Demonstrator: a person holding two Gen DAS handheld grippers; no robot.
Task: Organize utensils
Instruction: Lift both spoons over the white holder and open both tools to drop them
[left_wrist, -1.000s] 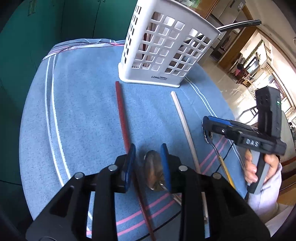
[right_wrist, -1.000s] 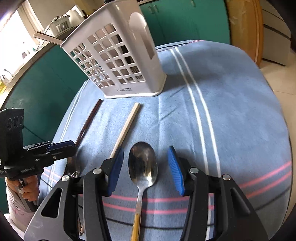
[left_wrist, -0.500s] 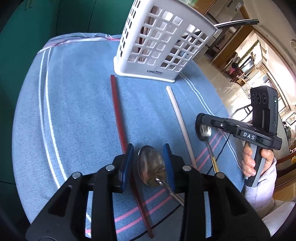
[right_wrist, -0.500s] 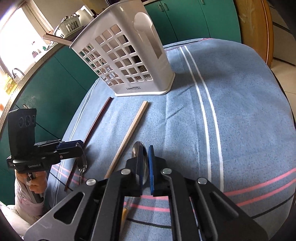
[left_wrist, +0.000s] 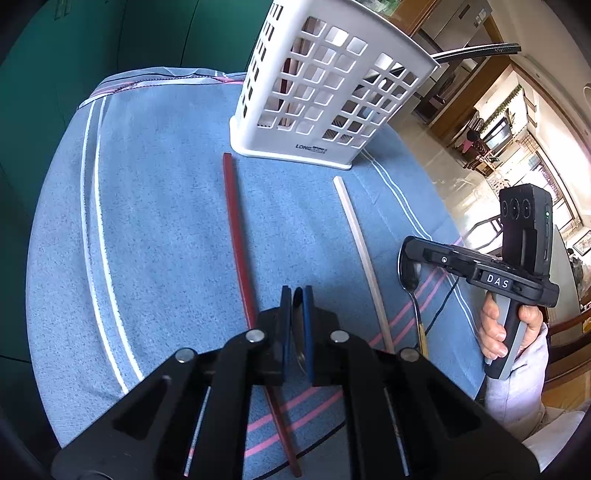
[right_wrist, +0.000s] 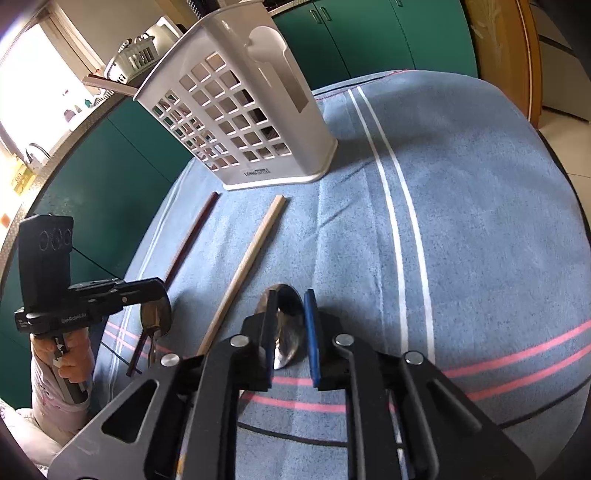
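A white lattice utensil holder (left_wrist: 325, 99) stands at the far side of the blue cloth; it also shows in the right wrist view (right_wrist: 243, 125). My left gripper (left_wrist: 297, 295) is shut on a metal spoon (left_wrist: 297, 325), bowl on edge between the blue pads. My right gripper (right_wrist: 290, 299) is shut on a second metal spoon (right_wrist: 286, 332), seen from the left wrist view (left_wrist: 408, 275) with a gold handle. A dark red chopstick (left_wrist: 236, 236) and a pale wooden chopstick (left_wrist: 360, 251) lie on the cloth between holder and grippers.
The blue striped cloth (right_wrist: 461, 240) covers a round table whose edge drops off on all sides. Green cabinets (right_wrist: 369, 40) stand behind. A thin black cable (left_wrist: 443, 306) hangs from the right gripper.
My left gripper has shut on its spoon, turning the bowl on edge. My right gripper, which shut half a second ago, holds its spoon slightly lifted.
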